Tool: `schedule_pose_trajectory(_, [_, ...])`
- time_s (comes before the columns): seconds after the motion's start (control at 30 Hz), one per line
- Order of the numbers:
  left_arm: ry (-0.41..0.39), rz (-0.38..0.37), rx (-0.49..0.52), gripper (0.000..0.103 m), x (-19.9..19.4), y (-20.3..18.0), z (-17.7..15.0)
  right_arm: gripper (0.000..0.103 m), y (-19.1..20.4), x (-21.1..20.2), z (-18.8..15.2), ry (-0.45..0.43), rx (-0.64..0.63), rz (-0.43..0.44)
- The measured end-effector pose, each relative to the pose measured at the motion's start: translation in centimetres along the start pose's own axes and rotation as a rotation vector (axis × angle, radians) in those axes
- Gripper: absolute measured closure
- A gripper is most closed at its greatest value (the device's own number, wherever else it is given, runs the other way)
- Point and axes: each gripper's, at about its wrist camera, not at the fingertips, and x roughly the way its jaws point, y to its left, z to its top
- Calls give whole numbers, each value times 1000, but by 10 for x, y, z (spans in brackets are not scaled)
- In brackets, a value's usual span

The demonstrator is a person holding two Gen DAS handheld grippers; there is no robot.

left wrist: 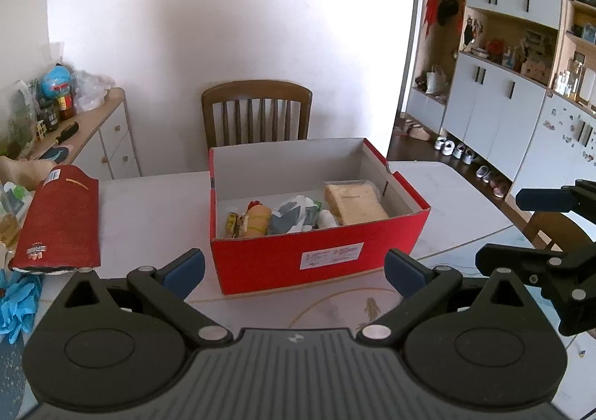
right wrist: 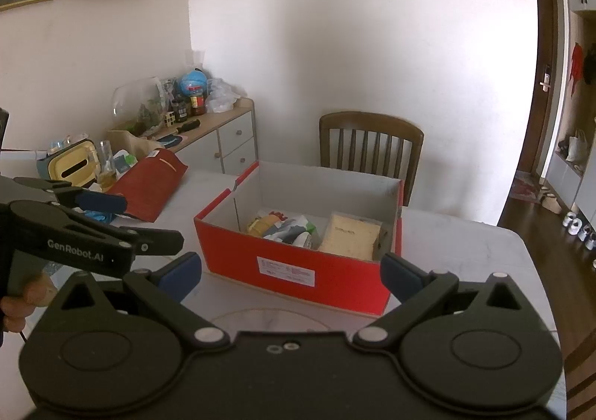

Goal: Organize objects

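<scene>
An open red box (left wrist: 320, 263) (right wrist: 238, 245) stands mid-table. Inside lie a tan notebook (left wrist: 354, 202) (right wrist: 350, 235), a white and green packet (left wrist: 296, 215) and a yellow-orange toy (left wrist: 257, 220). Its red lid (left wrist: 61, 219) (right wrist: 149, 185) lies on the table to the left. My left gripper (left wrist: 296, 273) is open just short of the box's front wall, nothing between its blue pads. My right gripper (right wrist: 292, 276) is open too, facing the box's near corner, and empty. Each gripper shows in the other's view: right gripper (left wrist: 521, 230), left gripper (right wrist: 138, 220).
A wooden chair (left wrist: 257, 114) stands behind the table. A sideboard (left wrist: 108, 133) with jars and bags lines the left wall. Blue cloth (left wrist: 16, 301) and a yellow tissue box (right wrist: 72, 165) sit at the table's left end. A hand (right wrist: 22, 301) holds the left gripper.
</scene>
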Motion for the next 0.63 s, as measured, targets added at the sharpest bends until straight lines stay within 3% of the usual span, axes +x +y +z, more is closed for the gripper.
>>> schedule_pose_trajectory(0.63, [-23,-8,2,0,-4,-2,-1,1,-3,2,-4,15,21,-16])
